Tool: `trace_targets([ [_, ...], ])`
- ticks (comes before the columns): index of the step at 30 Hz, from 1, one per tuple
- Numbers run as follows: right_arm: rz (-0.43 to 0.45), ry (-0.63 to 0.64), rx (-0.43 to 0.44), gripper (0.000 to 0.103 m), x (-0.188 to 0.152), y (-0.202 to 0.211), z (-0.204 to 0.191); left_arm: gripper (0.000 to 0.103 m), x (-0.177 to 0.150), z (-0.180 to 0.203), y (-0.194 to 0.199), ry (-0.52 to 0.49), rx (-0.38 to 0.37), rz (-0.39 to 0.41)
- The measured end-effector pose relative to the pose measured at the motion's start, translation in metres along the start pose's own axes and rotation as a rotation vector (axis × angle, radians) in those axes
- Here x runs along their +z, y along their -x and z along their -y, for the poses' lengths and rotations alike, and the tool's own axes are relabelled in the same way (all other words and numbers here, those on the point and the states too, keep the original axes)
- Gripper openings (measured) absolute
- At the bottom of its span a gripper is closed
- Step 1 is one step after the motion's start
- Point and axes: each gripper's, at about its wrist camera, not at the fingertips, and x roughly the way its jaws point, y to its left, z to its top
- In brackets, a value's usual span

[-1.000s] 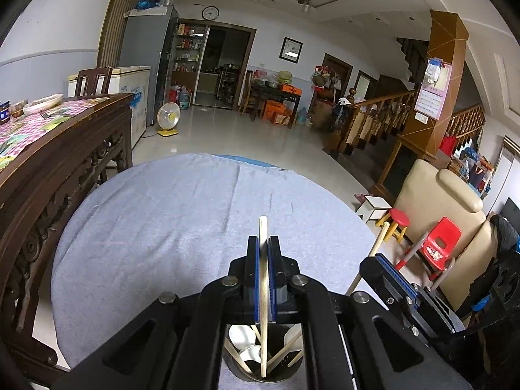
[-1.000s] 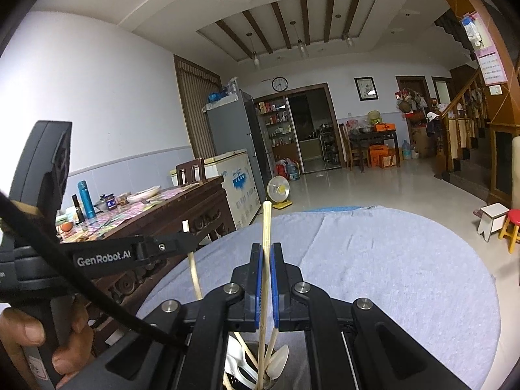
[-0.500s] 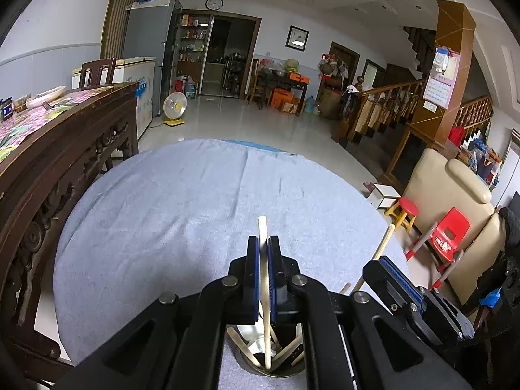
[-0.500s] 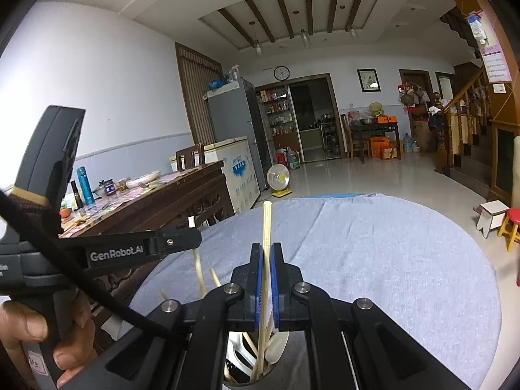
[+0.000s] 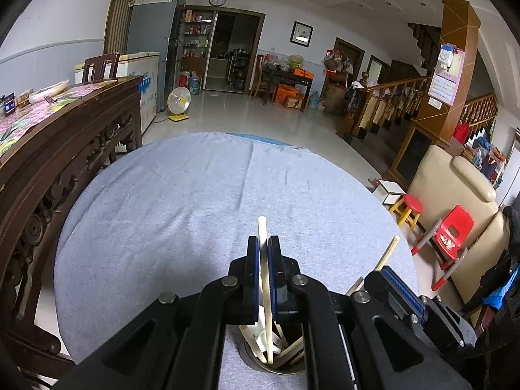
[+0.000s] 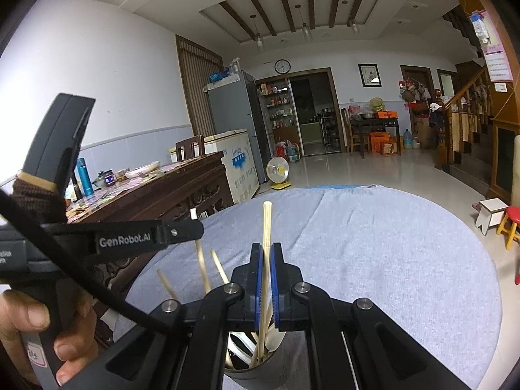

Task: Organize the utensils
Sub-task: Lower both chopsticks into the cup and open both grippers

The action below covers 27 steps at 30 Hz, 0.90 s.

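Note:
My left gripper (image 5: pixel 264 242) is shut on a pale chopstick (image 5: pixel 262 227). It stands nearly upright, with its lower end inside a metal utensil holder (image 5: pixel 250 362) at the near edge of the round table (image 5: pixel 195 211). My right gripper (image 6: pixel 266 248) is shut on a second chopstick (image 6: pixel 267 221), whose lower end also reaches into the holder (image 6: pixel 260 373). Several chopsticks (image 6: pixel 216 266) and white spoons (image 6: pixel 273 341) lean in the holder. The right gripper (image 5: pixel 390 284) shows at the right of the left wrist view. A hand (image 6: pixel 32 318) carries the left gripper (image 6: pixel 191 229) close on the left.
A grey-blue cloth covers the round table (image 6: pixel 373 260). A dark carved wooden table (image 5: pixel 48 149) with dishes stands against its left side. To the right are a beige sofa (image 5: pixel 455 188), a red child's chair (image 5: pixel 455 227) and a small stool (image 5: pixel 411 204).
Both grippers keep their hold on the chopsticks over the holder. More of the holder and of the chopsticks leaning in it shows now in the right wrist view.

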Motion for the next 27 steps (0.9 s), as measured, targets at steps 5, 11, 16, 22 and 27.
trace_targets([
  [5,-0.003,0.001,0.001,0.005,-0.005,-0.001,-0.001,0.005,-0.002,-0.002,0.001,0.006,0.003,0.012],
  [11,-0.016,0.002,0.004,0.005,-0.010,-0.007,-0.002,0.005,-0.007,-0.003,-0.004,0.007,0.004,0.003],
  [16,-0.019,-0.001,0.008,0.005,-0.013,-0.007,-0.002,0.005,-0.009,-0.002,-0.007,-0.005,0.011,-0.004],
  [22,-0.026,-0.001,0.009,0.005,-0.019,-0.007,-0.003,0.005,-0.014,-0.003,-0.010,-0.008,0.016,-0.015],
  [27,-0.031,0.007,0.012,0.006,-0.021,-0.008,-0.005,0.005,-0.015,-0.003,-0.011,-0.015,0.016,-0.022],
])
